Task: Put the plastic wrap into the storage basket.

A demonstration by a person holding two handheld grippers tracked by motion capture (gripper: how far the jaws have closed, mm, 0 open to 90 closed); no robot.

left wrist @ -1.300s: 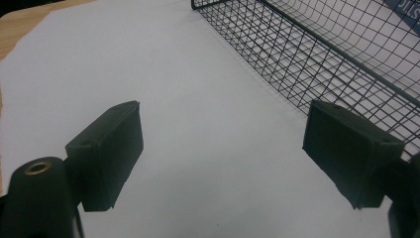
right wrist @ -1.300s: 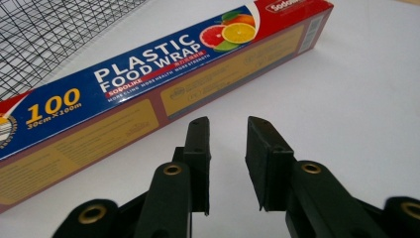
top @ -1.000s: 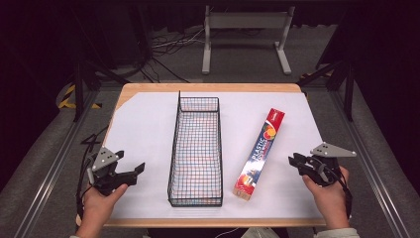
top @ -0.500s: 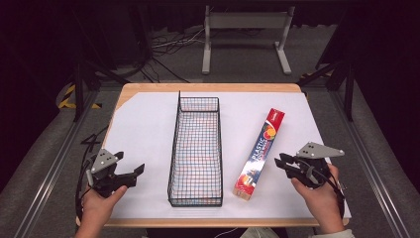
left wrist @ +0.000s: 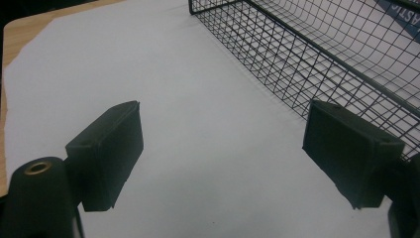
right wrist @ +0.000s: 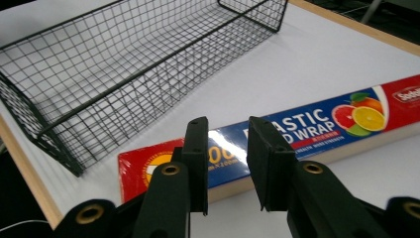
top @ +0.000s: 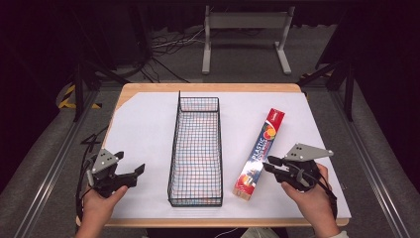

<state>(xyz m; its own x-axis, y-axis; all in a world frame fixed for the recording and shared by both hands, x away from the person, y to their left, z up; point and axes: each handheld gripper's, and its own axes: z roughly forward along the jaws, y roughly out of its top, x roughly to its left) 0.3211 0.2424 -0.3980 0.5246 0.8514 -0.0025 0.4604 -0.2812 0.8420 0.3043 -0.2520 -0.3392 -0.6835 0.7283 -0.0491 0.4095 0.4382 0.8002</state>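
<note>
High view, status of work: the plastic wrap box (top: 260, 152) lies flat on the white table cover (top: 143, 129), just beside the right long side of the wire basket (top: 195, 151) and apart from it. The box runs from about 1 o'clock at its far red end to 7 o'clock at its near end. The basket holds nothing. The likely work, placing the box into the basket, is judged not yet begun; no part of the box is raised or gripped.

Right gripper (top: 271, 162): positioned at 3 o'clock of the box's near end, tips pointing toward it at 9 o'clock. Right gripper view: the two black jaws stand partly apart with a narrow gap between them, and the box (right wrist: 297, 134) lies beyond and below the tips, across the line of approach. The pads press on nothing. The gap looks narrower than the box's broad face, so a wider opening or an edge-on grasp is probably required.

Left gripper (top: 136, 171): held at 9 o'clock of the basket's near end, clear of it. Left gripper view: the jaws stand wide apart over bare cover, with the basket wall (left wrist: 317, 59) at 1 o'clock.

Remaining steps, as judged: close on the box, lift it, carry it over the basket rim, lower it lengthwise, release.
</note>
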